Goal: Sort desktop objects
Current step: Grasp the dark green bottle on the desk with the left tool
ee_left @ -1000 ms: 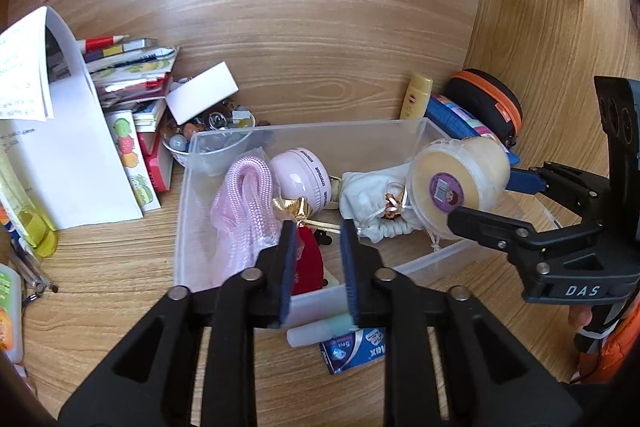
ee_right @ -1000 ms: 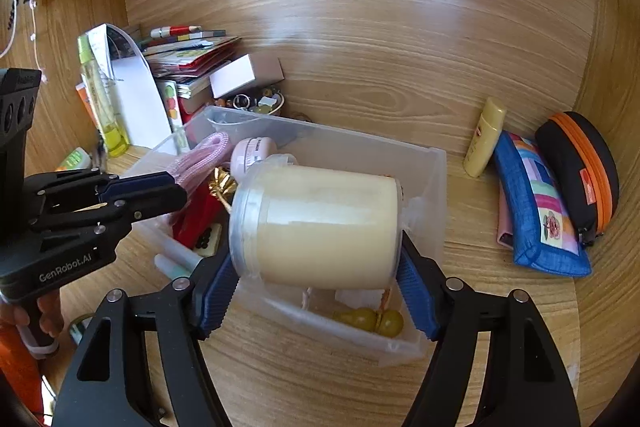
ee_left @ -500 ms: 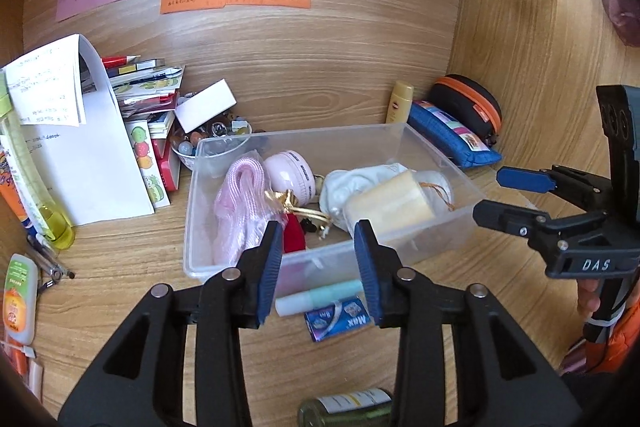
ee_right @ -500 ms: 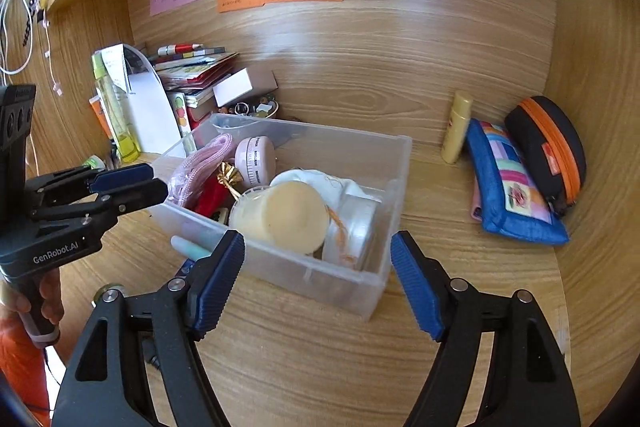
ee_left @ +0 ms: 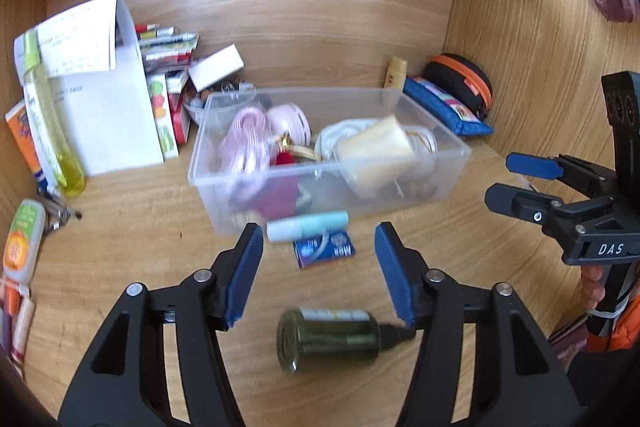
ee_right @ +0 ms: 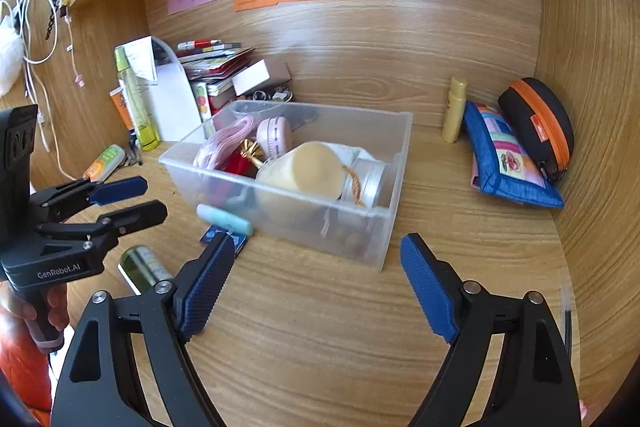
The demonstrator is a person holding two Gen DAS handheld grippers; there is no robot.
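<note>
A clear plastic bin [ee_left: 224, 203] [ee_right: 394, 163] stands mid-desk. In it lie a cream jar [ee_left: 376, 151] [ee_right: 304, 171], a pink cord, a pink round case and a white cloth. In front of the bin lie a pale teal tube [ee_left: 308, 225] [ee_right: 226, 221] and a blue packet [ee_left: 324, 249]. A dark green bottle [ee_left: 328, 337] [ee_right: 142, 267] lies on its side near the front edge. My left gripper [ee_left: 318, 269] [ee_right: 134, 201] is open and empty above the bottle. My right gripper [ee_right: 316, 283] [ee_left: 514, 181] is open and empty, right of the bin.
Books, a white folder [ee_left: 108, 123] and a yellow-green bottle [ee_left: 48, 131] stand at the back left. A yellow tube [ee_right: 454, 115], a blue pouch [ee_right: 508, 159] and a black-orange case [ee_right: 540, 123] lie at the back right. Wooden walls close three sides.
My right gripper let the cream jar go into the bin, opened and drew back. My left gripper opened wide and pulled back toward the green bottle.
</note>
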